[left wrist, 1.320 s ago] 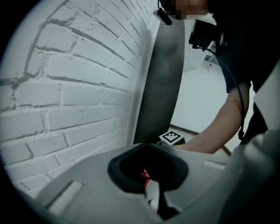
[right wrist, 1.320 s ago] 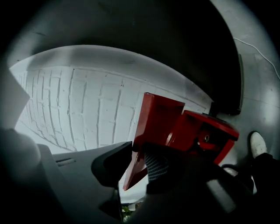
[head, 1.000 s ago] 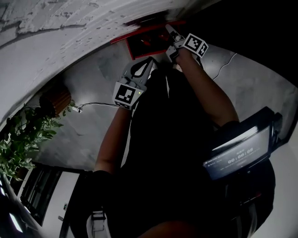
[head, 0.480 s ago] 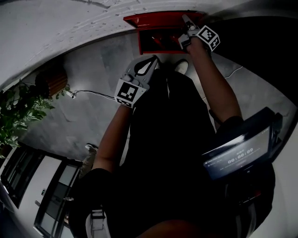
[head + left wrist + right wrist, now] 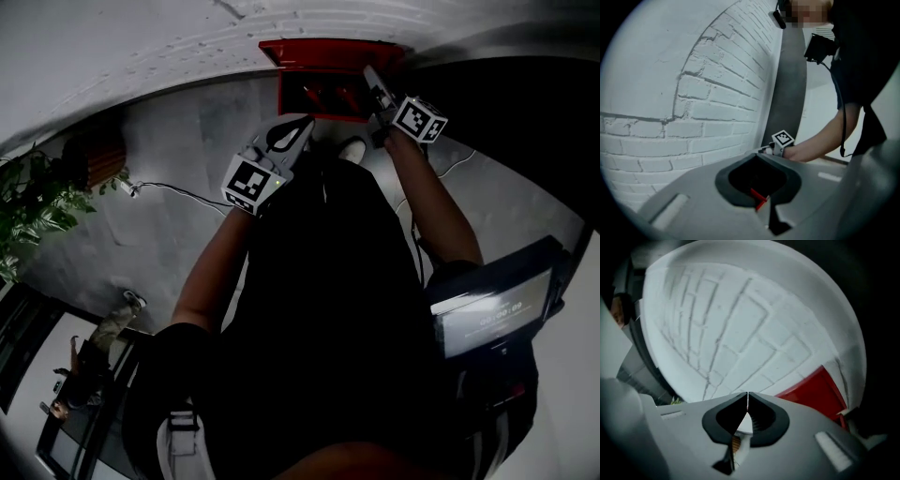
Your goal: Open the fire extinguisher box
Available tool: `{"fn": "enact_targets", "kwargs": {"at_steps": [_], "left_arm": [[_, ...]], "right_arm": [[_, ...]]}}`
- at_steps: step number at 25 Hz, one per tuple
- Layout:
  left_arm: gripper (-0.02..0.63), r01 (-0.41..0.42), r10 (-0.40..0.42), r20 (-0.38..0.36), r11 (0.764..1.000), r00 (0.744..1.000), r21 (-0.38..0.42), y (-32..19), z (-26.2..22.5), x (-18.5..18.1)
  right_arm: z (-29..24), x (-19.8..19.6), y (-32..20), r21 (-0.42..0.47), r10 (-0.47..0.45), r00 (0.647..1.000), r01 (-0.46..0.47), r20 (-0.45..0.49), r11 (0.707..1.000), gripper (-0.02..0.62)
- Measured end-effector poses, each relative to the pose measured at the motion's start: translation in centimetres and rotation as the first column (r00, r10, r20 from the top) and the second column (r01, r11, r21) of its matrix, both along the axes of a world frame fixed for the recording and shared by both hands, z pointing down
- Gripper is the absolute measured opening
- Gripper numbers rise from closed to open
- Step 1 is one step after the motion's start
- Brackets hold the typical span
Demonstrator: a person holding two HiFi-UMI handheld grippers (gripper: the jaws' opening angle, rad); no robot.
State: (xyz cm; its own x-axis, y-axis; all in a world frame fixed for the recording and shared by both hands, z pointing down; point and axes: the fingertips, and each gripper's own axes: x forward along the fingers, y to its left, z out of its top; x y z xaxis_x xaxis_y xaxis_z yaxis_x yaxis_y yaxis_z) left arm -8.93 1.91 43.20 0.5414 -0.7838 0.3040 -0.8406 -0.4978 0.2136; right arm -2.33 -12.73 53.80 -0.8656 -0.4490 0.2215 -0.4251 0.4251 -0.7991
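Right gripper [image 5: 372, 81]: our jaws have just been closing and now meet tip to tip with nothing between them. They are poised at the right end of the box.
Left gripper [image 5: 304, 125]: jaws together and empty, held near the box's front. Whether it touches the box we cannot tell.
White brick wall [image 5: 141, 47]: backdrop to the scene, running across the top of the head view.
Fire extinguisher box [image 5: 323, 52]: red, set low at the foot of that wall, just ahead of both grippers.
Progress: by our reading the job is barely begun. We see no door or lid swung clear, though the dim view leaves the latch unclear. Taking hold and pulling it open is what is left.
Facing: as we judge it, the front is turned away from the wall toward us. The long axis runs along the wall, left to right in the head view.
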Motion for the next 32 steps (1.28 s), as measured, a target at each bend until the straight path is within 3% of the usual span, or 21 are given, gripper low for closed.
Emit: {"fn": "enact_targets", "kwargs": {"at_steps": [3, 5, 8, 11, 15, 23, 28, 32], "left_arm": [[0.002, -0.02, 0.02, -0.013, 0.999, 1.0, 0.037, 0.4, -2.9, 0.2], [0.002, -0.026, 0.028, -0.019, 0.997, 0.999, 0.071, 0.5, -5.1, 0.1], [0.002, -0.033, 0.038, -0.036, 0.991, 0.999, 0.131, 0.7, -8.9, 0.1], [0.002, -0.043, 0.054, -0.053, 0.982, 0.997, 0.183, 0.7, -12.2, 0.4], [0.002, -0.068, 0.085, -0.068, 0.972, 0.994, 0.227, 0.7, -15.0, 1.0], [0.002, -0.096, 0.118, -0.072, 0.961, 0.99, 0.261, 1.2, -17.0, 1.7], [0.002, -0.085, 0.113, -0.088, 0.958, 0.99, 0.274, 0.8, -17.6, 1.5], [0.002, -0.081, 0.114, -0.095, 0.95, 0.989, 0.302, 0.6, -17.6, 1.3]], "right_arm": [[-6.4, -0.1, 3.5, 0.195, -0.141, 0.99, 0.144, -0.033, 0.97, 0.011], [-10.5, -0.2, 5.8, 0.329, -0.218, 0.973, 0.231, -0.077, 0.916, 0.009], [-16.1, -0.5, 9.0, 0.489, -0.281, 0.947, 0.322, -0.157, 0.811, 0.011], [-20.8, -1.0, 11.0, 0.578, -0.298, 0.935, 0.355, -0.195, 0.735, 0.009], [-25.2, -2.1, 12.8, 0.654, -0.309, 0.927, 0.371, -0.214, 0.659, 0.011], [-28.4, -2.6, 14.7, 0.712, -0.293, 0.917, 0.395, -0.271, 0.581, 0.011], [-28.9, -3.1, 14.9, 0.726, -0.286, 0.919, 0.39, -0.27, 0.567, 0.011], [-29.2, -3.3, 14.9, 0.727, -0.279, 0.926, 0.373, -0.254, 0.577, 0.011]]}}
